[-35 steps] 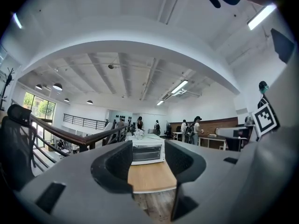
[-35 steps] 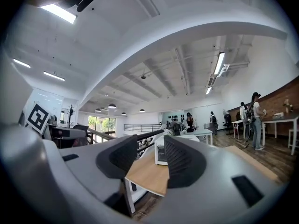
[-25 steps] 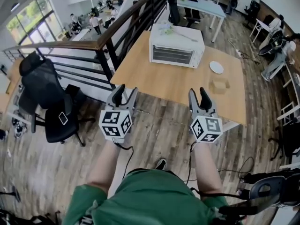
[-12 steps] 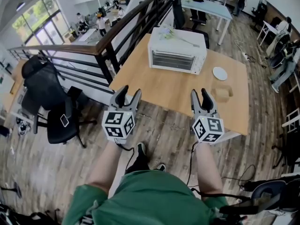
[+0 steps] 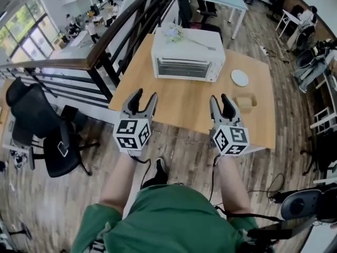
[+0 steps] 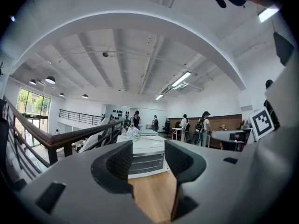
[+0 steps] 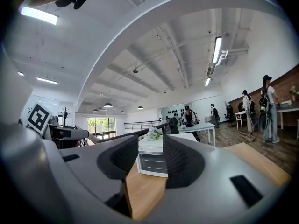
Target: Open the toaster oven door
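On the wooden table (image 5: 179, 101) ahead of the person are three separate items: one white toaster oven (image 5: 188, 54), one white plate (image 5: 239, 77) and one small tan box (image 5: 245, 101).

1. Toaster oven: placed at the far side of the table, front facing the person. The door is shut flat against the body, so the interior cannot be seen. One bunch of pale flowers (image 5: 175, 33) lies on its top.
2. Plate: lies to the right of the oven, apart from it.
3. Box: sits nearer the person than the plate. Whether it holds anything cannot be told.

Two hand-held grippers are in view, one per hand. Both are near the table's front edge, aimed at the oven and well apart from it.

- Left gripper (image 5: 141, 96): jaws stand apart with nothing between them. The oven front shows through the gap in the left gripper view.
- Right gripper (image 5: 222, 100): jaws stand apart and have just been closing slightly. No object sits between them.

One dark railing (image 5: 113, 41) runs along the table's left side. One black office chair (image 5: 39, 125) stands on the floor beyond it.
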A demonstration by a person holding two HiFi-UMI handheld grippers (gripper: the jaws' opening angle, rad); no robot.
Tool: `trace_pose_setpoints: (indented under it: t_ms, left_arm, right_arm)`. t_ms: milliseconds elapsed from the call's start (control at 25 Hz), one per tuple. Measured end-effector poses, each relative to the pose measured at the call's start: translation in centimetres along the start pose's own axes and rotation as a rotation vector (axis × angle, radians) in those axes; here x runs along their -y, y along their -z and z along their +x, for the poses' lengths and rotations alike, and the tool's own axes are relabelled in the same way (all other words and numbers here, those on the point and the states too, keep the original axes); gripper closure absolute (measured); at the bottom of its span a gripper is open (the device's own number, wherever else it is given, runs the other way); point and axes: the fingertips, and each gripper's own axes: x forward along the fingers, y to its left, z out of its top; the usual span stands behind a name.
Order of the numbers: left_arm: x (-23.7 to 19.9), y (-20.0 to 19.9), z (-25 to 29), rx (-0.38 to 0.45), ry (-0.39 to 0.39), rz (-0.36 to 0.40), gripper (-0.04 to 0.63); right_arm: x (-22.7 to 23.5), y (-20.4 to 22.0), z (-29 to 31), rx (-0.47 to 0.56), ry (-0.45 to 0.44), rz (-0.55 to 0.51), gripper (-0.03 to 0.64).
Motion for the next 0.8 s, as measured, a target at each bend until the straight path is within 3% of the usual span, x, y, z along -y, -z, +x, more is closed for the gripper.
trace_pose_setpoints:
  t_ms: [120, 520, 800]
  left_arm:
    - [-1.7, -0.3, 3.4, 0.003, 0.035, 0.025, 0.383]
    - [-7.3, 2.0, 13.7, -0.063, 0.120, -0.025, 0.383]
    - [-9.7, 4.3, 19.4, -0.130, 0.116, -0.031, 0.383]
  right_arm:
    - [0.3, 0.4, 3.1, -0.009, 0.027, 0.009, 0.440]
    - [2.7, 1.7, 10.0, -0.042, 0.149, 0.008, 0.446]
    - [4.3, 3.2, 12.2, -0.070, 0.198, 0.017, 0.454]
